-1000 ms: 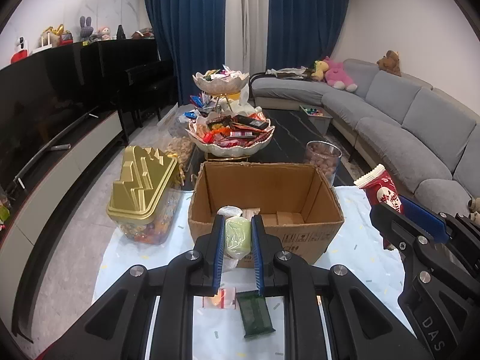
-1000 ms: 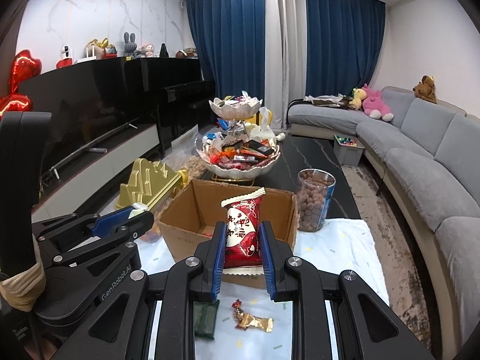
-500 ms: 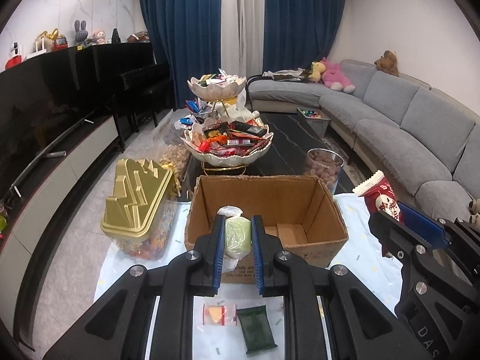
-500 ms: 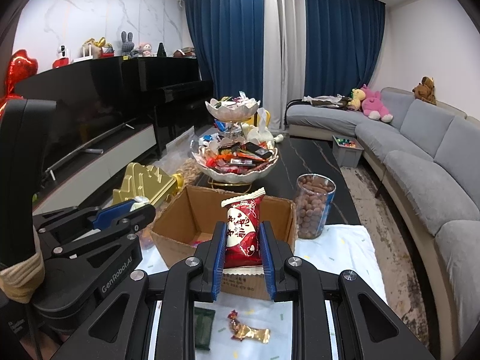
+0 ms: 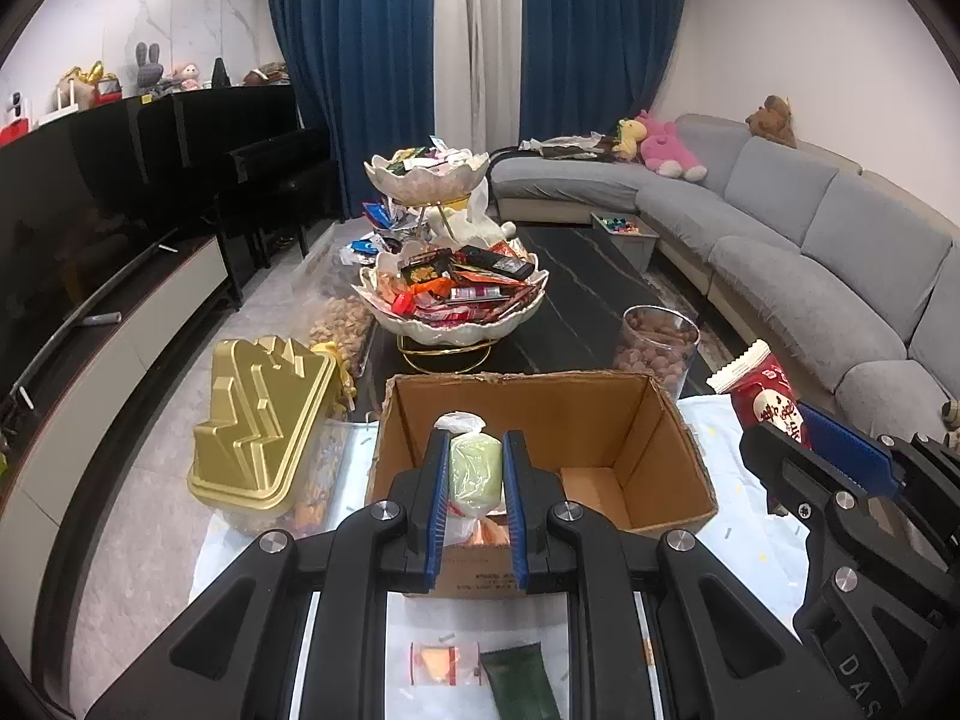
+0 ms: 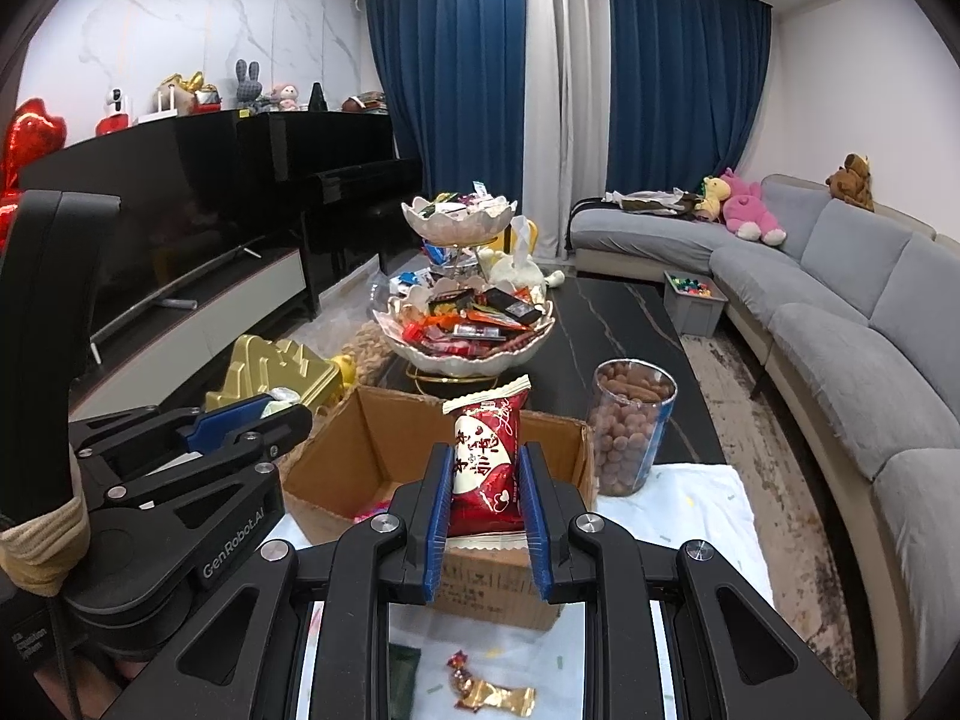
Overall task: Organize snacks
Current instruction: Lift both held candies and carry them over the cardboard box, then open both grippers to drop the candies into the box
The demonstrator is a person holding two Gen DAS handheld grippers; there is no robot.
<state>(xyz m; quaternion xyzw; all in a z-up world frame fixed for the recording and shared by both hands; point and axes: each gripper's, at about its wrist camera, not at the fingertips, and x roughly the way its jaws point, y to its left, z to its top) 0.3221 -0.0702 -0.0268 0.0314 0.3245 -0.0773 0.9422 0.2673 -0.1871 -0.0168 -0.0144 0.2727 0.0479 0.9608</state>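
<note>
An open cardboard box (image 5: 660, 456) (image 6: 384, 432) stands on a white cloth just ahead of both grippers. My left gripper (image 5: 476, 465) is shut on a pale green wrapped snack (image 5: 476, 471), held over the box's near edge. My right gripper (image 6: 485, 474) is shut on a red snack packet (image 6: 486, 468) (image 5: 765, 399), upright above the box's near right side. In the right wrist view the left gripper (image 6: 264, 414) shows at the left. On the cloth below lie a dark green packet (image 5: 519, 684), a small orange sweet (image 5: 438, 663) and a gold-wrapped candy (image 6: 489, 690).
A gold-lidded candy container (image 5: 258, 426) stands left of the box, a clear jar of nuts (image 6: 630, 426) to its right. Beyond is a two-tier dish (image 5: 456, 294) heaped with snacks on a dark table. A grey sofa (image 5: 810, 276) runs along the right, a TV cabinet (image 5: 108, 300) along the left.
Both grippers have moved forward toward the box with their snacks still held; the box now looks nearer and larger, and the loose sweets on the cloth have slid lower in view.
</note>
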